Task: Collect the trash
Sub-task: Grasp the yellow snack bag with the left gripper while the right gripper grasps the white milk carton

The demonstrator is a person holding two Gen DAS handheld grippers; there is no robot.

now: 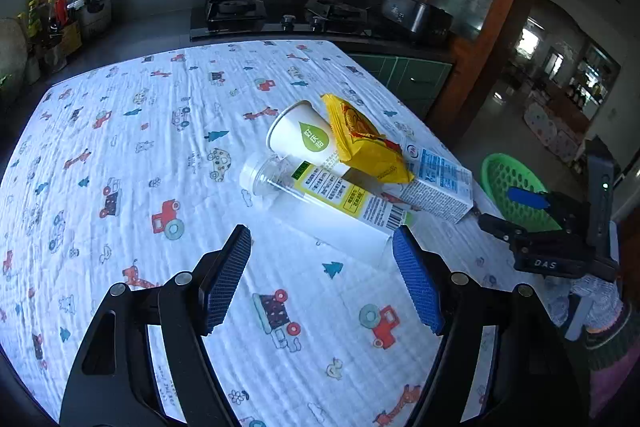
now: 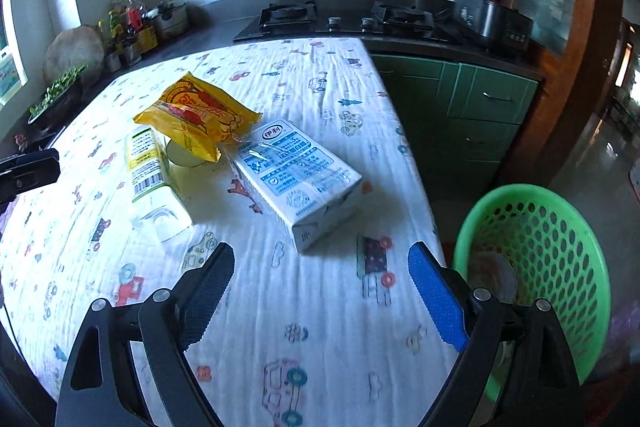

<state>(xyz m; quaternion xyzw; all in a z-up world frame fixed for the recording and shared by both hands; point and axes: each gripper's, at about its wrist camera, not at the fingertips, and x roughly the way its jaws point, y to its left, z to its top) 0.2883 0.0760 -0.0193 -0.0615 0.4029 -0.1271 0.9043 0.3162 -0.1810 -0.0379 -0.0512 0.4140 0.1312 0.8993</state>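
Observation:
A heap of trash lies on the patterned tablecloth [image 1: 160, 147]: a white paper cup [image 1: 306, 141] on its side, a clear plastic bottle [image 1: 320, 197] with a yellow label, a yellow snack bag [image 1: 360, 143] on top, and a blue-and-white milk carton [image 1: 436, 183]. My left gripper [image 1: 322, 247] hovers open just in front of the bottle, nothing between its pads. In the right wrist view the carton [image 2: 296, 179], the bag [image 2: 196, 117] and the bottle [image 2: 150, 171] lie ahead of my right gripper [image 2: 320, 263], which is open and empty. The right gripper also shows at the table's right edge [image 1: 520, 215].
A green perforated basket [image 2: 560, 259] stands on the floor off the table's right edge [image 2: 420, 179]. Behind the table run a dark counter with a gas hob [image 2: 340, 21], a rice cooker [image 2: 488, 11], green cabinets and bottles at the left.

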